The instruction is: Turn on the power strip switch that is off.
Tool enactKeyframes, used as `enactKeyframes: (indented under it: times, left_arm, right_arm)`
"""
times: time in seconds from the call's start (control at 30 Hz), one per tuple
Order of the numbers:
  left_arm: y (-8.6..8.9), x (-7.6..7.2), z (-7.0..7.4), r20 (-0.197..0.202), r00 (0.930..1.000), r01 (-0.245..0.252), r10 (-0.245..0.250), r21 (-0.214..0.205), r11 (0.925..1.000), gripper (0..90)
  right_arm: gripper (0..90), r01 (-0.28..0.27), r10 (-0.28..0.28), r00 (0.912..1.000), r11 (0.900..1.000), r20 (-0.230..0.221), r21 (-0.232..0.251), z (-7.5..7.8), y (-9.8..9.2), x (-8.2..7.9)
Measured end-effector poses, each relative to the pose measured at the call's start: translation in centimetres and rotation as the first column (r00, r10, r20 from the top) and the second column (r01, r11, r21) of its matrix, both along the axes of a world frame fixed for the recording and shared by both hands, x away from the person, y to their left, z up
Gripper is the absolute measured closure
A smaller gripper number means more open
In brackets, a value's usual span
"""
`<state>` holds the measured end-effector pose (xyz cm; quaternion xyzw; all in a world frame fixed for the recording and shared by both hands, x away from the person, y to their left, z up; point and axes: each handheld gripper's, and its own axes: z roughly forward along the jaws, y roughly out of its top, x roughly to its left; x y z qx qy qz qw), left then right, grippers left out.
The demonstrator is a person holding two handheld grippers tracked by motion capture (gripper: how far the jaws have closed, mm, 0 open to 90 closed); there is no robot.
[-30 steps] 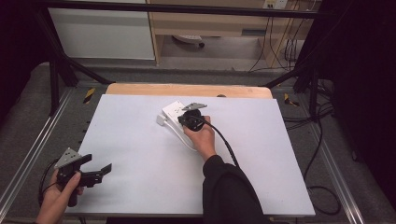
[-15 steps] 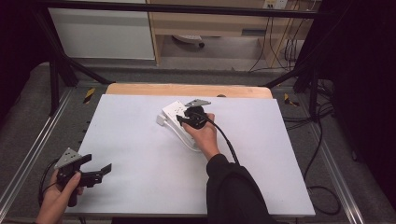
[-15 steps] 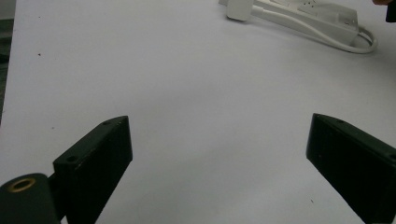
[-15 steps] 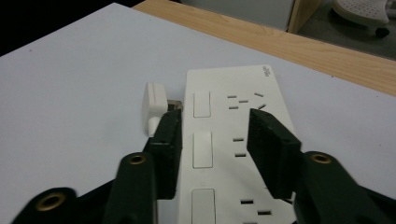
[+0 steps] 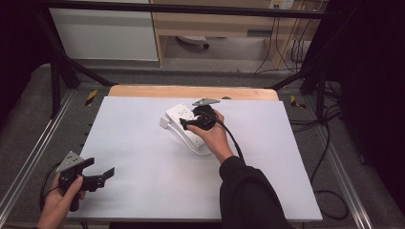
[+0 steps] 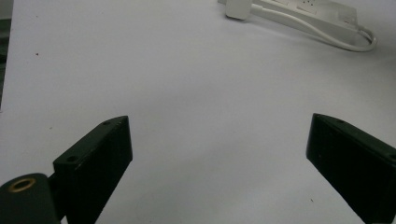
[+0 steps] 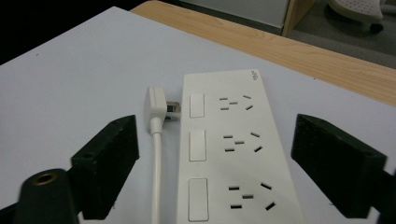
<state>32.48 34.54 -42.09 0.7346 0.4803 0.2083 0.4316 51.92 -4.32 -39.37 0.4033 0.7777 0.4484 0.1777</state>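
Power strip (image 7: 233, 154), white, flat on white table (image 5: 143, 143) toward far middle; own cord (image 6: 322, 37) looped alongside, plug (image 7: 156, 106) loose beside top corner. Judged rigid, light, smooth plastic, likely to slide; best taken across long edges. Cord limp, apt to drag. Right gripper (image 5: 190, 125) hovering over strip, jaws spread wide, gripping nothing. Left gripper (image 5: 102, 175) at near left edge, likewise wide open, empty, well apart from strip.
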Motion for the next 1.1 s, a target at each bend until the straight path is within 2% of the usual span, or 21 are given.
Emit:
enactKeyframes:
  times: [0.1,0.2,0.57,1.1]
  left_arm:
    - [0.0,0.0,0.0,0.004,1.0000,-0.001,0.001,-0.004,1.0000,7.1]
    - [0.0,0.0,0.0,0.000,1.0000,0.000,0.000,0.002,1.0000,7.1]
    - [0.0,0.0,0.0,-0.001,1.0000,0.000,0.000,-0.001,1.0000,7.1]
    - [-0.1,0.0,0.0,-0.002,1.0000,0.003,-0.003,0.002,1.0000,7.0]
  right_arm:
    - [8.1,0.011,-0.011,0.9999,0.9998,0.004,-0.014,0.4,-0.2,-0.2]
    - [5.6,0.020,-0.019,0.9998,0.9997,0.007,-0.015,0.8,-0.5,-0.3]
    - [5.7,0.025,-0.026,0.9988,0.9991,0.042,0.035,3.0,-2.5,-1.2]
    - [7.1,0.033,-0.037,0.9969,0.9982,0.070,0.049,4.5,-5.7,-2.8]
